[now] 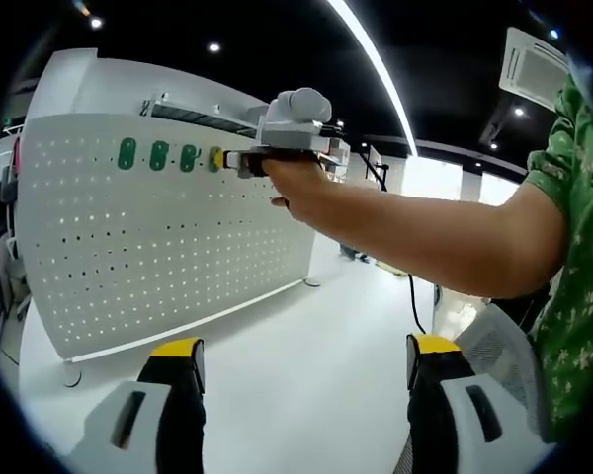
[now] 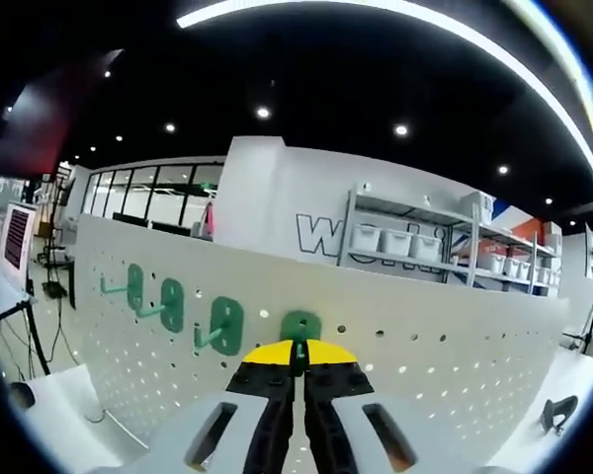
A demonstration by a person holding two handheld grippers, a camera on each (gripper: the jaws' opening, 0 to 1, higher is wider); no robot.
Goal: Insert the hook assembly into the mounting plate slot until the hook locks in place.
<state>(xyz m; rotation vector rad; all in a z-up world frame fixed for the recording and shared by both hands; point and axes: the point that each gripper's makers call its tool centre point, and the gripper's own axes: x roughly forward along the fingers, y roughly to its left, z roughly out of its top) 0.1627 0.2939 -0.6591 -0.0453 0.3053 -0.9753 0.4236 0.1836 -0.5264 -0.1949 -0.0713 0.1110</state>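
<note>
A white pegboard mounting plate [image 1: 168, 247] stands upright on the white table. Three green hooks [image 1: 158, 155] sit in a row near its top edge. Beside them, my right gripper [image 1: 220, 159], held by a person's hand, presses its yellow tips against the board. In the right gripper view the three mounted hooks [image 2: 171, 304] run off to the left. A fourth green hook [image 2: 300, 324] lies against the plate [image 2: 445, 355], and my right gripper [image 2: 298, 357] is shut on its stem. My left gripper [image 1: 304, 351] is open and holds nothing, low over the table in front of the board.
The person's forearm [image 1: 415, 232] and green patterned sleeve [image 1: 578, 227] cross the right of the left gripper view. Shelves with white bins [image 2: 415, 242] stand behind the board. A small black object [image 2: 558, 410] lies on the table right of it, and a screen [image 2: 15, 237] stands far left.
</note>
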